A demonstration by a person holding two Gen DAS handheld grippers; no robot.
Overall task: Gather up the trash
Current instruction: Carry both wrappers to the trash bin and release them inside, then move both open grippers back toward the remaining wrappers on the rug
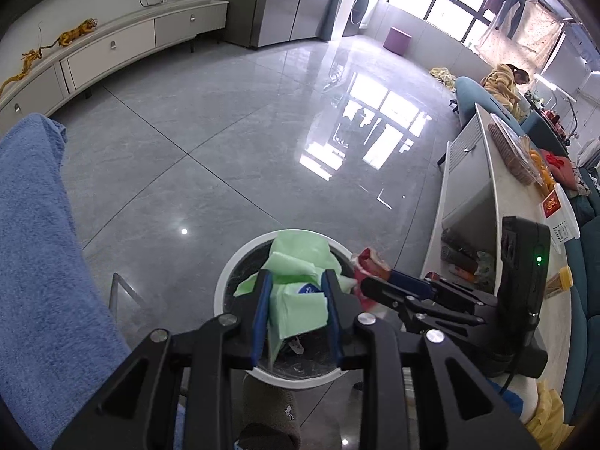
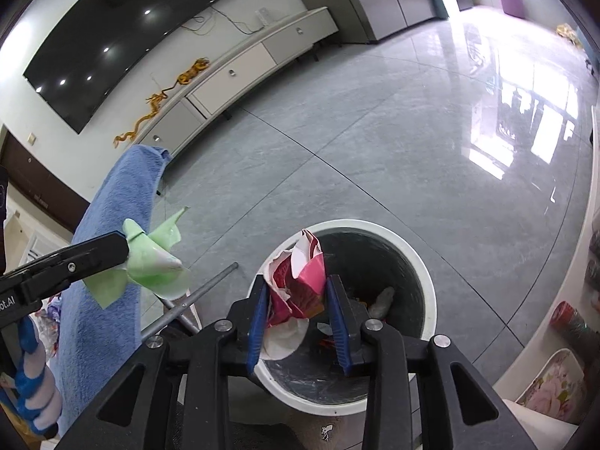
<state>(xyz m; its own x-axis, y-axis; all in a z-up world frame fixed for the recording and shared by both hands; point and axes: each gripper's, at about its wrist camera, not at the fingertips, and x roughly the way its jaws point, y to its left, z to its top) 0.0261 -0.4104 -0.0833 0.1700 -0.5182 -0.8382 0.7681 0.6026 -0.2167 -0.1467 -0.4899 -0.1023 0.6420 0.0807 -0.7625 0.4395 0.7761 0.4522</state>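
We logged the grey tiled floor (image 1: 225, 131) ahead of both tongs, with the blue towel (image 1: 33, 243) hanging well off to the left of the left tongs. Directly below and ahead of both tongs stood the white-rimmed bin (image 2: 425, 281), its dark interior already holding a few scraps (too small to identify).

The left tongs (image 1: 296, 315) were clamped on a crumpled green wrapper (image 1: 300, 292), held above the bin mouth in the left wrist view. In the right wrist view the same wrapper sat off to the left of the right tongs and looked short of the rim on that side, so we could not tell how well it was centred. The right tongs (image 2: 298, 309) were clamped on a torn red and white packet (image 2: 300, 281), held over the near-left part of the opening, its white flap hanging close to the rim.

Our judgement: the step in hand was the drop, with both pieces carried but not yet released. To do it well, we would bring each piece over the middle of the opening and lower it until it is just inside the rim, then part the tongs one at a time. Light wrappers drift or cling to the blue pads (image 2: 257, 322), so a wide opening and a brief pause would help. The two tongs were near each other and needed room.
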